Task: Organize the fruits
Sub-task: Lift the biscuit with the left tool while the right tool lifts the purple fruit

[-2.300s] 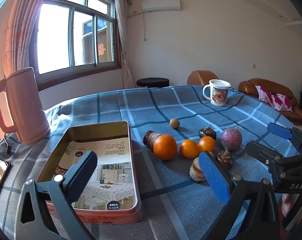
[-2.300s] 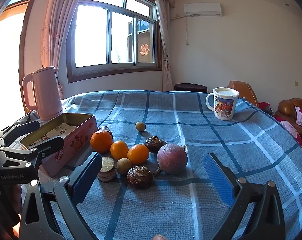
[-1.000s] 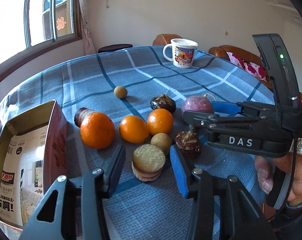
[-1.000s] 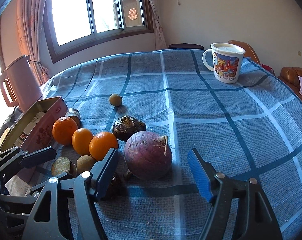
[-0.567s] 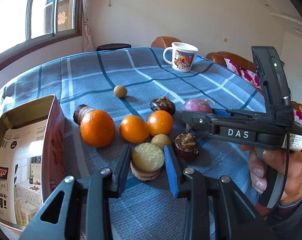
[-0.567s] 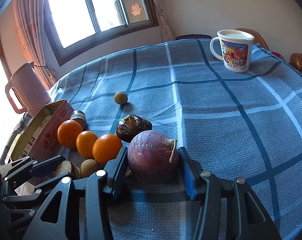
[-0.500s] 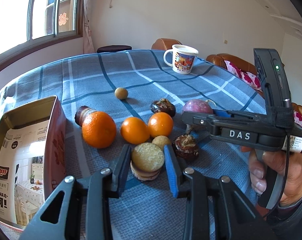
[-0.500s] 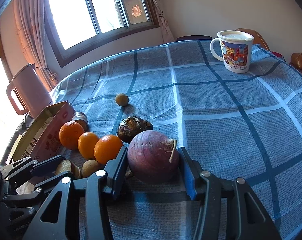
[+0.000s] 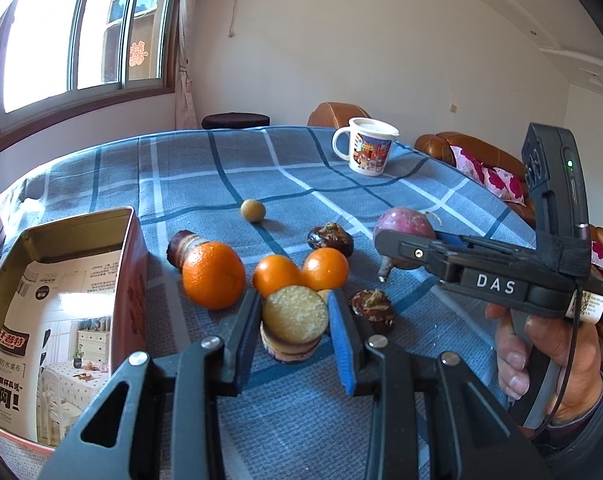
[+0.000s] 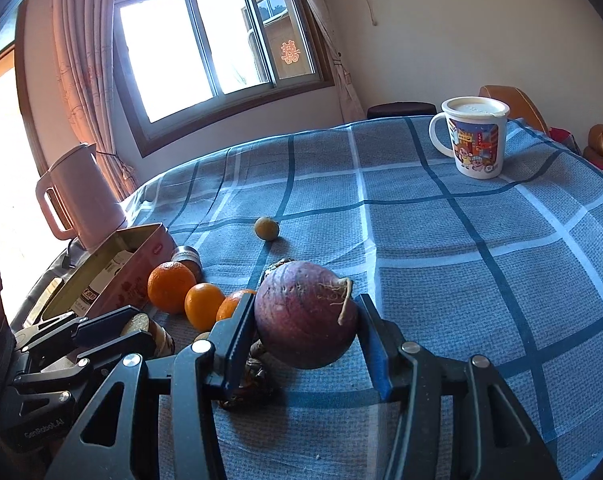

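While both hands hold level over the blue checked tablecloth [image 9: 285, 168], the left gripper [image 9: 295, 322] is clamped on a cut sweet potato chunk [image 9: 294, 322], pads pressing both its sides just in front of three oranges [image 9: 279, 274]. Beside it, the right gripper [image 10: 307, 322] squeezes a round purple radish [image 10: 305, 312], raised a little off the cloth. An open tin box [image 9: 53, 300] sits at the left, near the largest orange.

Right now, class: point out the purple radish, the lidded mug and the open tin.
purple radish [image 10: 305, 316], right wrist view, its front skin.
lidded mug [image 10: 477, 148], right wrist view, its printed side.
open tin [image 9: 135, 280], left wrist view, its right wall.
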A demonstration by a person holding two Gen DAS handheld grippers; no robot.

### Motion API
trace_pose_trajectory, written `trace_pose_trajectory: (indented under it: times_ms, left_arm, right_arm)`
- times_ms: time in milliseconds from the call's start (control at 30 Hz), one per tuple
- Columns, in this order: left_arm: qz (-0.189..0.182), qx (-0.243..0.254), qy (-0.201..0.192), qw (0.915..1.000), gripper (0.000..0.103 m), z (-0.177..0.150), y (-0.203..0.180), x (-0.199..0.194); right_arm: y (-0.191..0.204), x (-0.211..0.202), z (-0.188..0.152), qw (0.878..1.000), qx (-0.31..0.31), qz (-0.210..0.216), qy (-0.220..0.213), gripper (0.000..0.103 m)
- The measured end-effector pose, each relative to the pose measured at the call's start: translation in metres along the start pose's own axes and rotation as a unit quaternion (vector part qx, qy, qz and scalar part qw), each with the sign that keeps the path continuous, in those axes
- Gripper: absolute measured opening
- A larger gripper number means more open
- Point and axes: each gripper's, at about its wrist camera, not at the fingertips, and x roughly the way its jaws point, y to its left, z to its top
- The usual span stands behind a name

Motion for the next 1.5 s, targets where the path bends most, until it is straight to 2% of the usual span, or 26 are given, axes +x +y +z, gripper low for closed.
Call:
trace_pose_trajectory:
  times_ms: [533,1500]
  left_arm:
    - [-0.007,-0.009,-0.049,0.9987,0.036,-0.002,0.005,-0.017]
    - [-0.001,0.001,-0.103,0.9947,0.036,-0.008,0.001,-0.035]
  right_arm:
    - [0.006,-0.019,-0.003,0.998,-0.018,0.021,-0.053,0.051]
    - [0.014,-0.045,-0.009,0.99,-0.046,0.047,-0.122,0.052]
